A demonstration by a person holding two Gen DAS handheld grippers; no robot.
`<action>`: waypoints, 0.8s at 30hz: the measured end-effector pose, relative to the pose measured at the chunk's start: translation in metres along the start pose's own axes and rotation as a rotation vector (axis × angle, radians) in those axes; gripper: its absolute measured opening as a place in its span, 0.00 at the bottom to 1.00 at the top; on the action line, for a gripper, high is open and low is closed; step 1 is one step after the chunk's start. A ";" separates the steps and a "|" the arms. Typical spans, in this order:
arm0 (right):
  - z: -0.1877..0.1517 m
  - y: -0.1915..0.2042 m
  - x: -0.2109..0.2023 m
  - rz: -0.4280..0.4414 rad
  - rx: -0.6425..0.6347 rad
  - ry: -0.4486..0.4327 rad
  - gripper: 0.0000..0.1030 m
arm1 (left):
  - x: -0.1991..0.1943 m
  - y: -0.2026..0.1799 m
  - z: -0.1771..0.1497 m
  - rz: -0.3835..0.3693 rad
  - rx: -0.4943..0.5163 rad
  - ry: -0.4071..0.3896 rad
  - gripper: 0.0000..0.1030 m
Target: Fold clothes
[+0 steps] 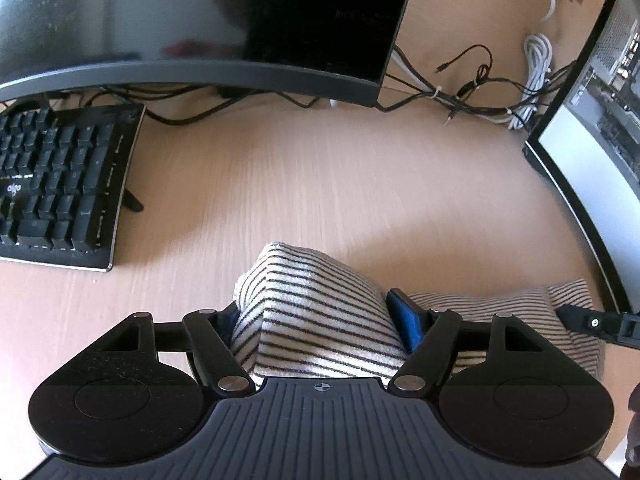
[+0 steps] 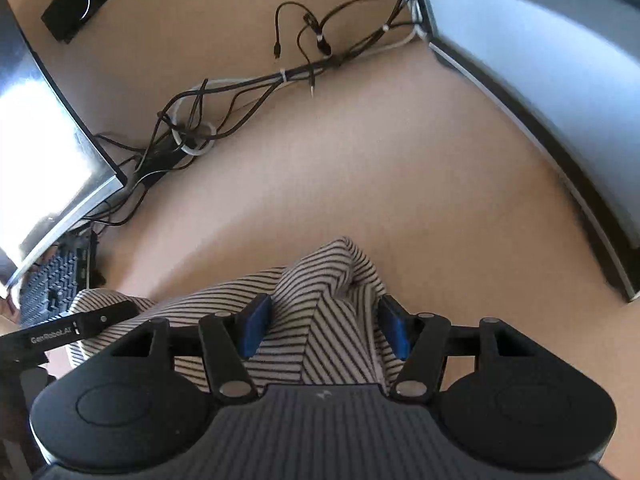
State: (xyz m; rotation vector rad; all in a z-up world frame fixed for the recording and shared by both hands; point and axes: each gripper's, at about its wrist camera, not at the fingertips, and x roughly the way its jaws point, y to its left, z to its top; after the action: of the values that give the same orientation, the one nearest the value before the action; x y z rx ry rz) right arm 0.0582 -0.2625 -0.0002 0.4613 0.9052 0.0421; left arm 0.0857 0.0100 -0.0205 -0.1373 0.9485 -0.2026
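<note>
A cream knitted garment with thin black stripes (image 1: 320, 312) lies bunched on the pale wood-grain counter (image 1: 320, 184), in the open stretch between the screens.

The left claw (image 1: 316, 316) points down at it, and a thick rolled fold of the fabric fills the gap between its blue pads (image 1: 406, 320). The cloth touches the pads on both sides, so this claw grips the fold at a fairly wide setting.

The right claw (image 2: 320, 326) also tilts down over the same striped garment (image 2: 320, 280), where a raised peak of cloth stands between its blue pads (image 2: 252, 330). A gap shows beside each pad, so this claw stands half wide around the peak without pinching it.

Each claw's black tip shows at the edge of the other's view, just beside the fabric.

A black keyboard (image 1: 60, 184) sits to the left under a dark curved monitor (image 1: 200, 20). A tangle of black and white cables (image 1: 480, 92) lies behind, near a second screen (image 1: 592, 152).
</note>
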 end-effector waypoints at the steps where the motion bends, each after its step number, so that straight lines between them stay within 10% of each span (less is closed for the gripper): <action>1: 0.002 -0.001 0.001 0.007 -0.012 0.003 0.56 | 0.001 0.000 0.000 0.002 -0.002 0.002 0.75; 9: 0.019 -0.010 0.022 0.067 -0.055 0.013 0.47 | 0.016 0.011 0.007 -0.084 -0.094 0.049 0.90; 16: 0.062 0.017 0.051 0.118 -0.137 -0.076 0.34 | 0.027 0.033 0.047 -0.094 -0.146 0.013 0.63; 24: 0.048 0.035 0.030 0.083 -0.436 -0.237 0.33 | -0.013 0.032 0.040 -0.074 -0.082 -0.115 0.60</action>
State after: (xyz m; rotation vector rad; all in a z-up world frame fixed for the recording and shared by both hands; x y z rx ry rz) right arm 0.1197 -0.2419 0.0167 0.0936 0.6191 0.2508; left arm 0.1146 0.0454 0.0061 -0.2575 0.8383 -0.2219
